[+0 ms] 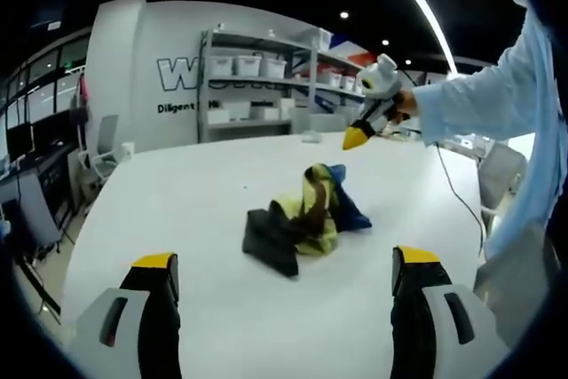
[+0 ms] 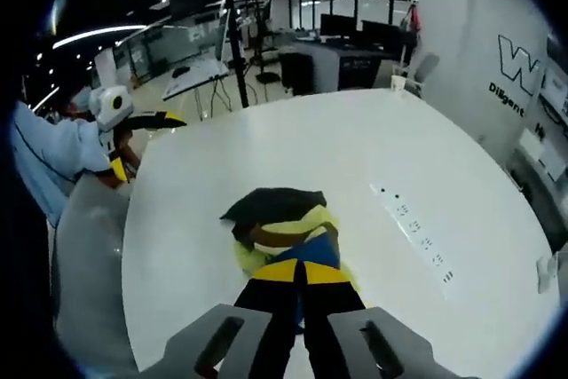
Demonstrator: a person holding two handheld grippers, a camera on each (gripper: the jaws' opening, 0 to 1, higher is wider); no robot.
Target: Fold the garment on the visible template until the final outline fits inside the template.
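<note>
Your right hand-held gripper, jaws together and empty, hovers at the crumpled garment's 6 o'clock edge; your left hand-held gripper gapes wide. No template shows on the bench, so your fold may overrun.

Garment: black, yellow-green, olive and blue patches. Table: plain white. Gripper jaws: black, yellow tips. Sleeve: light blue. Wall lettering: dark on white.
</note>
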